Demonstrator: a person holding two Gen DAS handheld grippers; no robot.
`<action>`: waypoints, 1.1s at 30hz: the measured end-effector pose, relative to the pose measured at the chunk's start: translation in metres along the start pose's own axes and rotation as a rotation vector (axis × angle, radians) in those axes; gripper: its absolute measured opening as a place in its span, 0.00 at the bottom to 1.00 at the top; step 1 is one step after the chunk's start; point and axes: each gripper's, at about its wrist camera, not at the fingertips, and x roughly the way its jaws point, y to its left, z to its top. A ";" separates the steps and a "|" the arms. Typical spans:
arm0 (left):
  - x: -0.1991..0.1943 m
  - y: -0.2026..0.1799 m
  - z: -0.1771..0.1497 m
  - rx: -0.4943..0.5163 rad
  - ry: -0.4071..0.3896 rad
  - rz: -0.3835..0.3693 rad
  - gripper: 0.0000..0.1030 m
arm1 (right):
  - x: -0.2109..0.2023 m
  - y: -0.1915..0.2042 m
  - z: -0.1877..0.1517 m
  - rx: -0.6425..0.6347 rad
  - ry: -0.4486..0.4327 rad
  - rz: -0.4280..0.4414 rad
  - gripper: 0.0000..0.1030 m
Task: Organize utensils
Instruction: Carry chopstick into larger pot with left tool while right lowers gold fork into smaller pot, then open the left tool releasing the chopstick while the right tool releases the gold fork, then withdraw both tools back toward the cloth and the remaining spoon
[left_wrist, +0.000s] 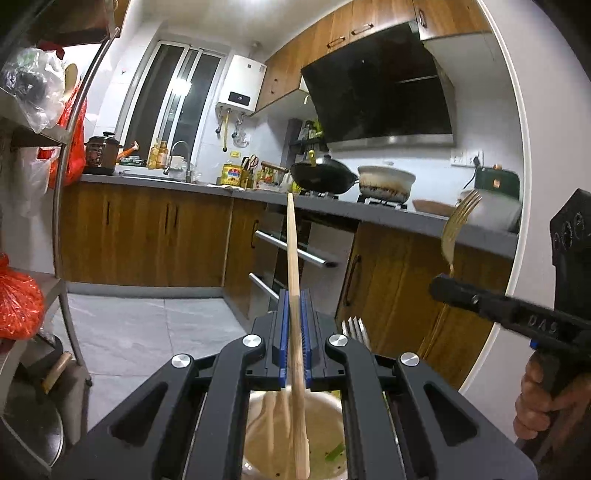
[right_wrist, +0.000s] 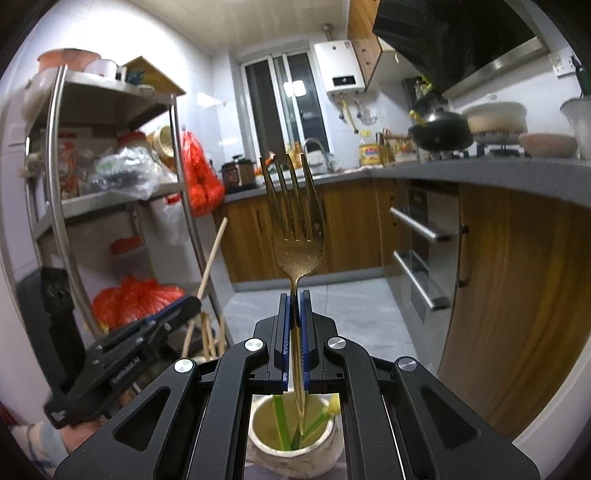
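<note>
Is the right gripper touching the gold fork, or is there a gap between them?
Touching. In the right wrist view the right gripper has its blue pads pressed on the neck of the gold fork, with no gap visible.

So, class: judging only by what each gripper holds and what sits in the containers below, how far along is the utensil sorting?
Partly done: wooden utensils already stand in the pale holder, and green items lie in the marble-look cup. In hand: the left gripper is shut on a wooden stick, the right gripper on a gold fork. Left: seating both. Silver fork tines show nearby, perhaps unsorted.
</note>
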 end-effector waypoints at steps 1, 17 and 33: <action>-0.001 0.000 -0.002 0.004 0.002 0.006 0.06 | 0.003 0.000 -0.004 0.004 0.013 0.002 0.06; -0.016 0.005 -0.032 0.028 0.128 0.089 0.06 | 0.027 0.001 -0.047 0.003 0.139 -0.009 0.06; -0.028 0.003 -0.026 0.057 0.160 0.140 0.20 | 0.001 -0.001 -0.034 -0.007 0.059 -0.042 0.52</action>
